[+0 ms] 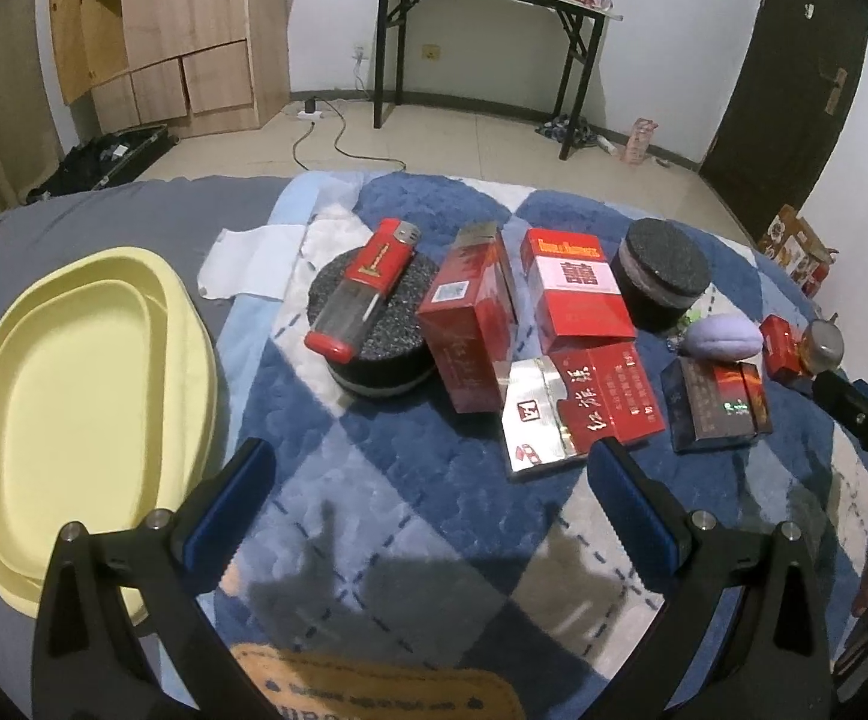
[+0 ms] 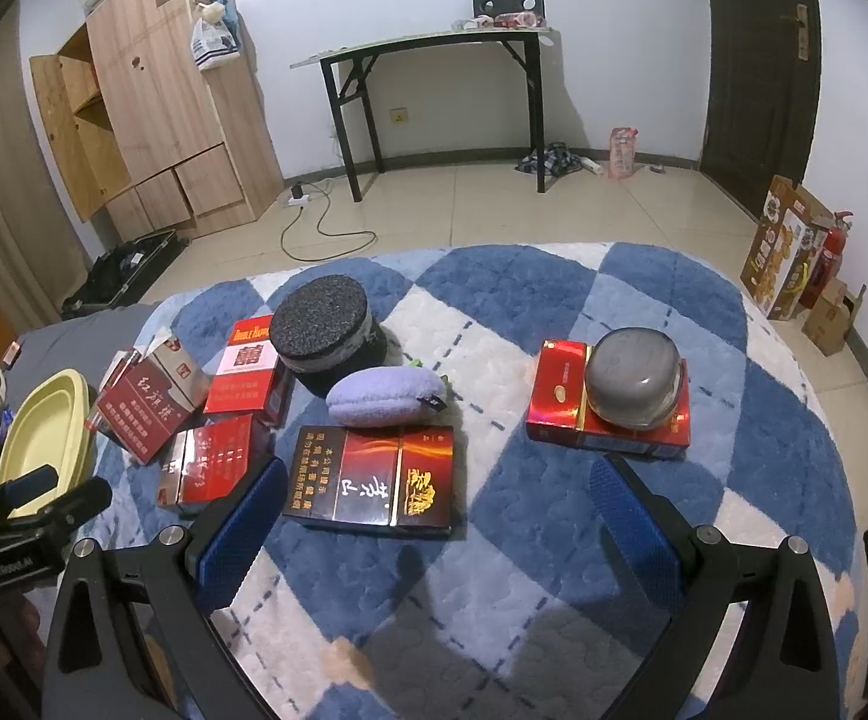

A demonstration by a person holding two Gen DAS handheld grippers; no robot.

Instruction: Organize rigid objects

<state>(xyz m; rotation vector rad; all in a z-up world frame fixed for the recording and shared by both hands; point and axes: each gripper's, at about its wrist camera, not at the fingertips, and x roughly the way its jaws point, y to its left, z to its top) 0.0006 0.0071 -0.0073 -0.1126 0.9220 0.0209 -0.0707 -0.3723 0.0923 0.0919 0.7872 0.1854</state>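
1. The room is evenly lit and fairly dim, with a cool cast.
2. Soft shadows of both grippers fall toward the cameras on the blue and white checked fleece blanket (image 1: pixel 434 516).
3. Glare glints off the silver foil flap of the opened red cigarette pack (image 1: pixel 538 420).
4. Fisheye bending curves the dark brown door (image 2: pixel 757 60); the corners go black.
5. Focus is sharp at centre.

Both wrist cams look down-fwd over the blanket (image 1: pixel 434 510); shared: purple pouch (image 2: pixel 383 396), cig boxes.

Right gripper (image 2: pixel 436 516) jaws apart above dark cigarette pack (image 2: pixel 371 480).
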